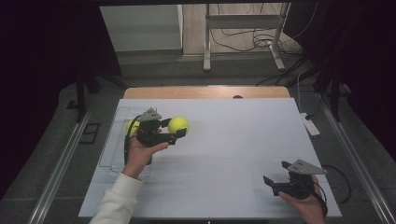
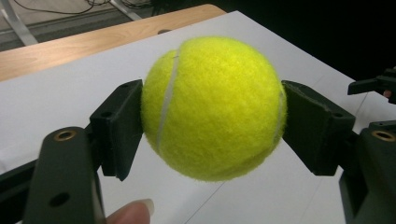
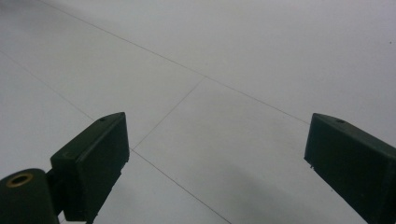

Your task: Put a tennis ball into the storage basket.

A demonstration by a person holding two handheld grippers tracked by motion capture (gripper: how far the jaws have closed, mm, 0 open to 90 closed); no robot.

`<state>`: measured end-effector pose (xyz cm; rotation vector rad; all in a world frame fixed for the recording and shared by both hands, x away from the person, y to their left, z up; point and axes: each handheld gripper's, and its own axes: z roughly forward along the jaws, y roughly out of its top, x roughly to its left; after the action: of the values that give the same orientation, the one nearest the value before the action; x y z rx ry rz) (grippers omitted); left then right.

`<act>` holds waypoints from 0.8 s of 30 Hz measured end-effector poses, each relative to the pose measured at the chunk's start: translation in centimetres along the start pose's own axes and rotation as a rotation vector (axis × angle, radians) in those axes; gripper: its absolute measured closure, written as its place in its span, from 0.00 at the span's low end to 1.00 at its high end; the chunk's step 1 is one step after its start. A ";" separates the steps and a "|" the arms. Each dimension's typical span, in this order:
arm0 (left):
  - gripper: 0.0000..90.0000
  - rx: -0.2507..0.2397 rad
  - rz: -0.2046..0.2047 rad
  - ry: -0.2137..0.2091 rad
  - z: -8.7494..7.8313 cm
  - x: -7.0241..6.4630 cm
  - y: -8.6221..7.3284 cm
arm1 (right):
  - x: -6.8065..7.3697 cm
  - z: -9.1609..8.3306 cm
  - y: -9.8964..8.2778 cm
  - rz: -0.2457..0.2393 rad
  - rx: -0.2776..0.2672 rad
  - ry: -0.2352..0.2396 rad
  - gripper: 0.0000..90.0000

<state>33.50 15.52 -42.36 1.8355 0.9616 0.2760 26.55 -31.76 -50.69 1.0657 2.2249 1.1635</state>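
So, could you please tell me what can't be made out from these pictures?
- Second yellow ball, high view: mostly hidden behind the left gripper, so what it rests on is unclear.
- Clear tray, high view: its near end is covered by the person's left hand.
- Held tennis ball, left gripper view: its far side is hidden.

No text, label, brand, number or sign can be read anywhere — not on the tennis ball [image 2: 212, 108], which shows just its white seam, and not on the black jaws or the white table sheet [image 1: 233, 154], which carries thin ruled lines and nothing written.
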 end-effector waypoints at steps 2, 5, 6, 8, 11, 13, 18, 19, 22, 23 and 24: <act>0.30 -0.002 -0.002 0.003 -0.1 0.1 0.0 | 0.0 0.0 0.0 0.001 0.000 0.002 0.08; 0.30 -0.010 -0.011 0.011 -0.4 0.5 0.0 | 0.0 0.0 0.0 0.001 0.000 0.004 0.08; 0.30 -0.010 -0.013 0.014 -0.5 0.6 0.0 | 0.0 0.0 0.0 0.001 0.001 0.004 0.08; 0.30 -0.014 -0.020 0.022 -0.7 0.9 0.0 | 0.0 0.0 0.0 0.001 0.002 0.004 0.08; 0.30 -0.018 -0.025 0.036 -1.1 1.3 -0.1 | 0.0 0.0 0.0 0.000 0.003 -0.001 0.08; 0.30 -0.023 -0.031 0.044 -1.3 1.6 -0.1 | 0.0 0.0 0.0 0.001 0.003 -0.001 0.08; 0.30 -0.032 -0.048 0.063 -1.9 2.1 -0.3 | 0.0 0.0 0.0 0.001 0.001 0.002 0.08; 0.30 -0.032 -0.047 0.068 -2.0 2.2 -0.3 | 0.0 0.0 0.0 0.001 0.002 0.002 0.08; 0.30 -0.036 -0.056 0.079 -2.2 2.6 -0.3 | 0.0 0.0 0.0 0.002 0.000 0.001 0.08; 0.30 -0.038 -0.059 0.081 -2.3 2.7 -0.4 | 0.0 0.0 0.0 0.002 0.000 0.002 0.08; 0.30 -0.038 -0.061 0.084 -2.4 2.8 -0.4 | 0.0 0.0 0.0 0.000 0.001 0.001 0.08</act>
<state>33.80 19.22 -42.21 1.7681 1.0620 0.3341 26.56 -31.71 -50.68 1.0661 2.2267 1.1632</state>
